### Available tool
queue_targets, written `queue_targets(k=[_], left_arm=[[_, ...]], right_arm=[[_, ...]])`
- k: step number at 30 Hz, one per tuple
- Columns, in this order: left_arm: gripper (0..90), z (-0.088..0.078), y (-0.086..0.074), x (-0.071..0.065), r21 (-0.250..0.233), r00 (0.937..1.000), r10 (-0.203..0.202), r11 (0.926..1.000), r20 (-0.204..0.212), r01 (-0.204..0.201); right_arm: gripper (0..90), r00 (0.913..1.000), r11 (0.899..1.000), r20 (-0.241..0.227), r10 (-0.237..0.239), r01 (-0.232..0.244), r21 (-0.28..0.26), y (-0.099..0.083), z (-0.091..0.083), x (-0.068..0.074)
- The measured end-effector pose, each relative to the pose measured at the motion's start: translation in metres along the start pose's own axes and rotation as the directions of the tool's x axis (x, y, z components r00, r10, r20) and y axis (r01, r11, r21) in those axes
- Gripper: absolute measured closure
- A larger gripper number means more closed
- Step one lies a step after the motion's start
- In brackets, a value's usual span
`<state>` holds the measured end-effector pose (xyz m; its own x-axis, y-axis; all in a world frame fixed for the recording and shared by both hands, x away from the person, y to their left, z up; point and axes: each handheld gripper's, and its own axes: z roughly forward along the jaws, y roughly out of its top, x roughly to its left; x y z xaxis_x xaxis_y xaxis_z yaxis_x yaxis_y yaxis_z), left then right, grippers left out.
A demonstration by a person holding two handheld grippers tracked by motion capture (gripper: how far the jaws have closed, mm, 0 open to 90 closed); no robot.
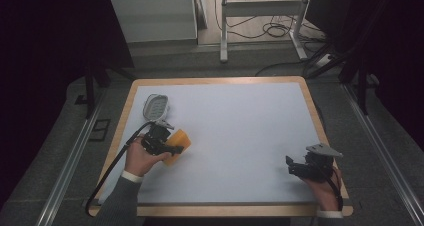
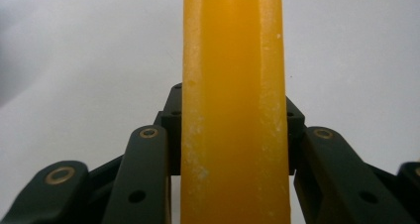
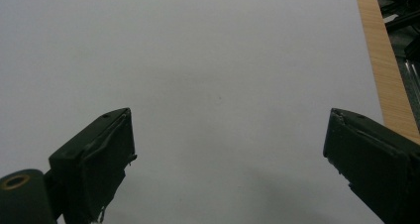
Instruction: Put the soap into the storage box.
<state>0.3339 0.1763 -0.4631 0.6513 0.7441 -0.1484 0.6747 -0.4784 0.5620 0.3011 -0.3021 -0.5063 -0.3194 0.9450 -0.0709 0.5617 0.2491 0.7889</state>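
One orange block [image 1: 178, 145] is clamped edgewise in the left gripper [image 1: 170, 148] at the table's [image 1: 240, 131] near left. It is judged light, stiff and waxy-slick; flat faces suit gripping. Right gripper [image 1: 295, 167] jaws stand apart.

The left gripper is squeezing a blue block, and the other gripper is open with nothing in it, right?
Not quite: the block is orange, not blue, as the left gripper view shows. The left gripper does squeeze it, and the right gripper is open with nothing in it.
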Motion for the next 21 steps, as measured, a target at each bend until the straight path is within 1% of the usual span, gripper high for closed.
queue_targets(k=[2,10,21], left_arm=[[60.9,-0.0017,0.0012,0.0002,-0.003,1.0000,0.003,1.0000,0.005,-0.003],[60.9,-0.0069,0.0045,0.0028,-0.011,1.0000,0.000,0.9999,-0.003,0.000],[60.9,-0.0085,0.0071,0.0077,-0.007,1.0000,-0.007,1.0000,-0.006,0.007]], right_arm=[[5.7,1.0000,1.000,0.001,-0.001,0.001,0.000,0.0000,0.0001,0.0001],[5.7,1.0000,1.000,0.001,-0.001,0.001,0.002,0.0000,0.0004,0.0004],[5.7,1.0000,1.000,0.003,-0.001,0.001,0.004,-0.0002,0.0005,-0.0001]])
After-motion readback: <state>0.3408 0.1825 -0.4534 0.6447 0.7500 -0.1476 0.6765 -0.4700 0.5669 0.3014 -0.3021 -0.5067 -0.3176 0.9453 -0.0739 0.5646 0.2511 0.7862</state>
